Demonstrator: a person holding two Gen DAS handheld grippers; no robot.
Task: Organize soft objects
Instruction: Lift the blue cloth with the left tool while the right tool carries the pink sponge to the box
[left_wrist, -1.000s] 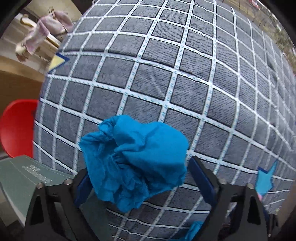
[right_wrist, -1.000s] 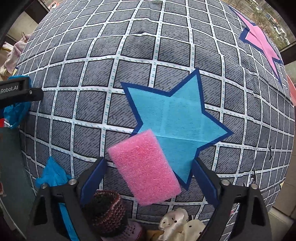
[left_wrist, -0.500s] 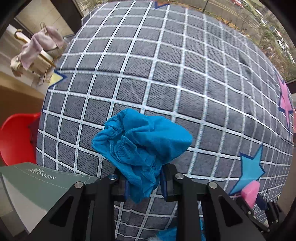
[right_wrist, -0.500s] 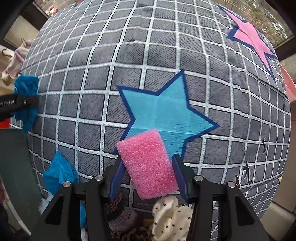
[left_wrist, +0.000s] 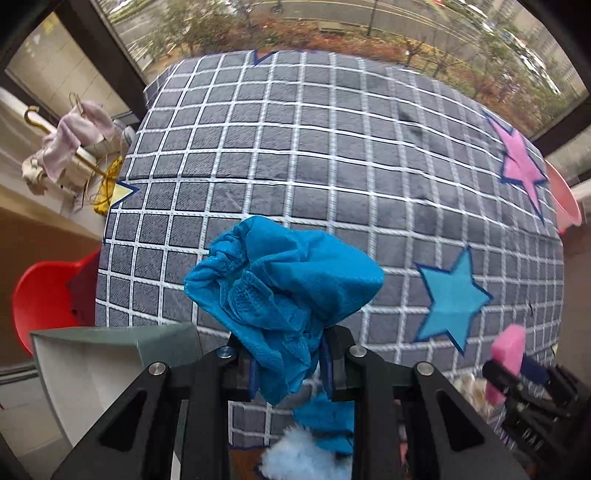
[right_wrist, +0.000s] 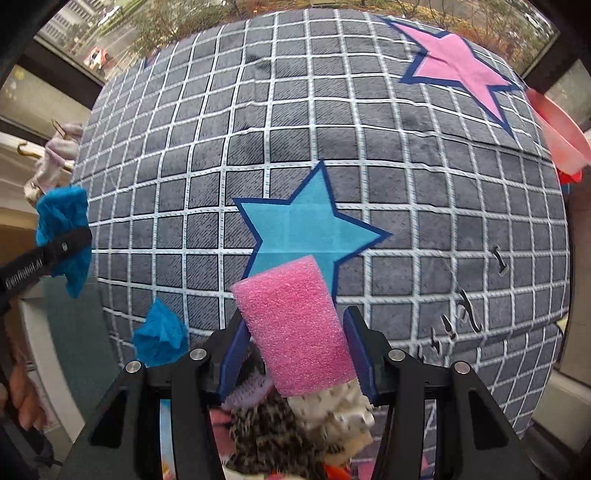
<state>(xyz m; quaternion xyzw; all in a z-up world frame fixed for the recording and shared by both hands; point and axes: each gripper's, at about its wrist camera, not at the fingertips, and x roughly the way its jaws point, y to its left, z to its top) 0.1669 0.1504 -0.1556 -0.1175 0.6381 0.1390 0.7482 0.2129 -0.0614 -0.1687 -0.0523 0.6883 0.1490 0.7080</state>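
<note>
My left gripper (left_wrist: 288, 365) is shut on a crumpled blue cloth (left_wrist: 284, 280) and holds it above the grey checked tablecloth (left_wrist: 332, 147). It also shows in the right wrist view (right_wrist: 62, 221) at the far left. My right gripper (right_wrist: 295, 354) is shut on a pink foam sponge (right_wrist: 295, 325), lifted over a pile of soft items (right_wrist: 295, 417). The sponge shows at the right of the left wrist view (left_wrist: 508, 354). A second blue cloth (right_wrist: 160, 336) lies on the tablecloth near the front left.
A green box (left_wrist: 110, 354) with a white inside stands at the table's left front. A red chair (left_wrist: 44, 299) is left of the table, a pink tub (right_wrist: 557, 129) at its right edge. Windows run behind. A rack with pale clothes (left_wrist: 70, 140) stands far left.
Both grippers have risen and pulled back from the table with their loads. A second ago both were open around the cloth and the sponge; they closed on them.
</note>
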